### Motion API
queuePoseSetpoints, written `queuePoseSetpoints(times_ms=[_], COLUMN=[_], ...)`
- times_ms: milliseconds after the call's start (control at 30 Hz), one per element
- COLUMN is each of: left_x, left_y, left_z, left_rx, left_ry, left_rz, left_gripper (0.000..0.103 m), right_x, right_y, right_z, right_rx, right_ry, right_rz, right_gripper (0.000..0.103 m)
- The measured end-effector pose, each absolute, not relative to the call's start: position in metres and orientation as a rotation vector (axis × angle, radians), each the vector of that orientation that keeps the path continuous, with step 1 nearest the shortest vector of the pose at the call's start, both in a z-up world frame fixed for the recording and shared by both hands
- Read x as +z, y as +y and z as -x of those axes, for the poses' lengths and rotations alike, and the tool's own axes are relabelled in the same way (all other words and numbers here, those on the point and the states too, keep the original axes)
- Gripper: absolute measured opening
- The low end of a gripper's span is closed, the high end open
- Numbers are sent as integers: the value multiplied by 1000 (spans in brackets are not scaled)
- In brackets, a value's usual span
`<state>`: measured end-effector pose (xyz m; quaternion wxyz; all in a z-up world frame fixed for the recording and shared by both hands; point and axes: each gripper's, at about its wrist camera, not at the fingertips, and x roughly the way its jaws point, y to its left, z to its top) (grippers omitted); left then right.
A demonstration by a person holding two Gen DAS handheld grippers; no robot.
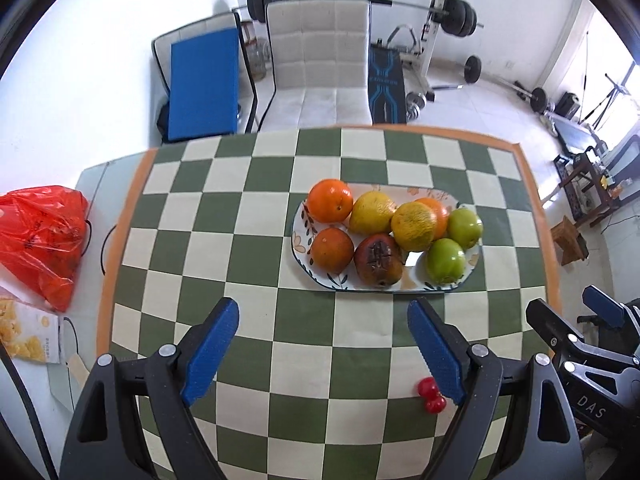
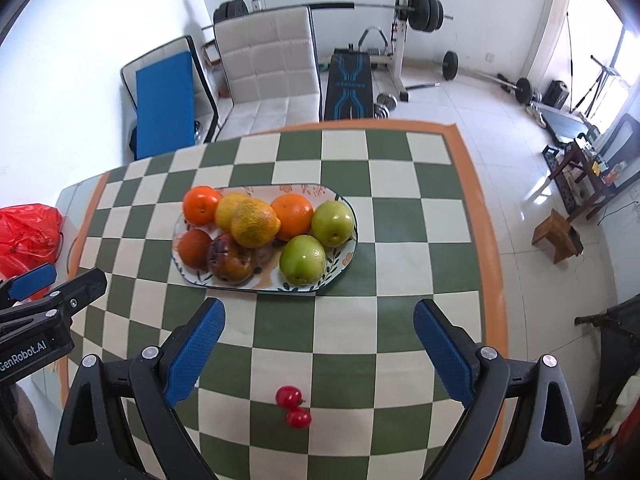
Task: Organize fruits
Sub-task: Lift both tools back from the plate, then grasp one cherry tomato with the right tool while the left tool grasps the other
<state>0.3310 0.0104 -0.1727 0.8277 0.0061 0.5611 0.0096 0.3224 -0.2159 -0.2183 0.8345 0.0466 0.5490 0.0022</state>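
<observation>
- Left wrist view: left gripper (image 1: 322, 320) hovers over the checkered tabletop (image 1: 256, 208), fingers (image 1: 212, 344) spread wide, holding nothing.
- Oval plate (image 1: 298, 236) sits ahead of the fingers, slightly right of centre, well apart from them. It is loaded: oranges (image 1: 330, 201), yellow citrus (image 1: 414, 226), two green apples (image 1: 445, 261), a dark brownish fruit (image 1: 378, 260).
- Two small red cherry tomatoes (image 1: 431, 396) lie loose on the tabletop, touching each other, just beside the inner face of the left gripper's right-hand finger, partly hidden by it. They are off the plate, on its near side.
- Right gripper (image 1: 576, 328) shows at the right edge.
- Right wrist view: right gripper (image 2: 320, 320) has fingers (image 2: 444, 356) spread, empty.
- Cherry tomatoes (image 2: 293, 407) lie between the two fingers, near centre and a little left, close in toward the camera. The pair lines up roughly along the reach direction, one behind the other.
- Plate (image 2: 344, 254) is ahead and left of centre, well past the tomatoes.
- Left gripper (image 2: 48, 284) shows at the left edge.
- Judgement: the loose tomatoes look like the only fruit left to place; the right gripper is better centred on them, so it seems the likelier one to drop and pinch. Small round targets, may roll.
</observation>
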Motion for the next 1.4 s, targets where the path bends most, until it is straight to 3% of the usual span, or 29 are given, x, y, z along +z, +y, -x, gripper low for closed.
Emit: queuePoseSetpoints(times_ms=[667, 967, 1133, 1167, 1200, 1300, 1367, 1400], left_x=[-84, -79, -91, -97, -106, -137, -160, -171], left_y=[10, 10, 11, 11, 11, 12, 13, 13], left_z=[-254, -242, -246, -248, -252, -260, -266, -267], left_rx=[-42, -42, -4, 6, 28, 73, 85, 89], left_ry=[1031, 1026, 1062, 1074, 1093, 1152, 1205, 1229], left_rz=[7, 3, -8, -18, -40, -88, -108, -117], left_gripper=[86, 86, 87, 91, 101, 102, 102, 102], right_x=[-101, -90, -127, -144, -159, -227, -272, -293], right_y=[-214, -211, -215, -217, -217, -220, -220, -219], right_z=[-230, -218, -233, -238, -242, -252, -256, -256], right_rx=[38, 62, 96, 101, 103, 112, 116, 118], right_ry=[970, 955, 1033, 1067, 1094, 1242, 1327, 1369], right_rz=[-112, -134, -199, -214, -226, -290, -316, -330], right_gripper=[97, 97, 97, 97, 97, 95, 75, 73])
